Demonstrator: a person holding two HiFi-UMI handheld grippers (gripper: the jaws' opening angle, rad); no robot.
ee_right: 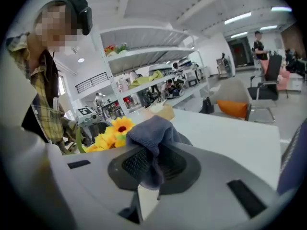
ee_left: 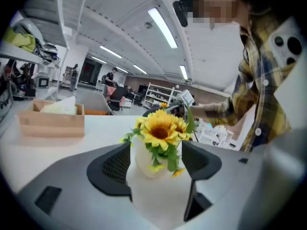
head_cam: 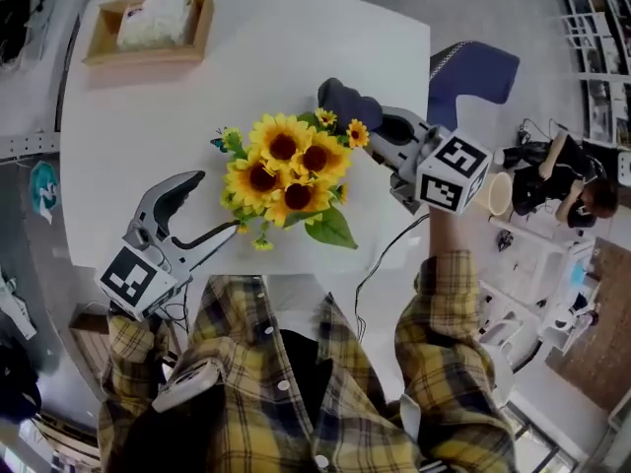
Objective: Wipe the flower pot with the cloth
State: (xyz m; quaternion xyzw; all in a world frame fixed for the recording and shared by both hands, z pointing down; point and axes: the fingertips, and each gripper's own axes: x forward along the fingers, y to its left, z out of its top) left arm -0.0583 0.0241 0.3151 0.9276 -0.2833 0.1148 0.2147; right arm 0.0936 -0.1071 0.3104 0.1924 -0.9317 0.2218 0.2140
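Pot (ee_left: 145, 163) mid-tabletop (head_cam: 296, 37) under top-heavy sunflowers (head_cam: 286, 166) looks smooth, light and tippy, so brace its belly with the left claw (head_cam: 218, 203), now spread and empty, while the right claw (ee_right: 152, 166), clamped on the soft limp cloth (ee_right: 156, 128), wipes.

a white counter (head_cam: 296, 77) with rounded corners carries two things. a shallow wooden box (head_cam: 148, 57) sits at its far left corner, with white tissues (head_cam: 156, 18) bunched up out of it. well apart from the box, toward the near edge, a white flower pot (ee_left: 146, 159) stands upright on the top. its yellow sunflowers (head_cam: 286, 170) spread wide and hide it in the head view.
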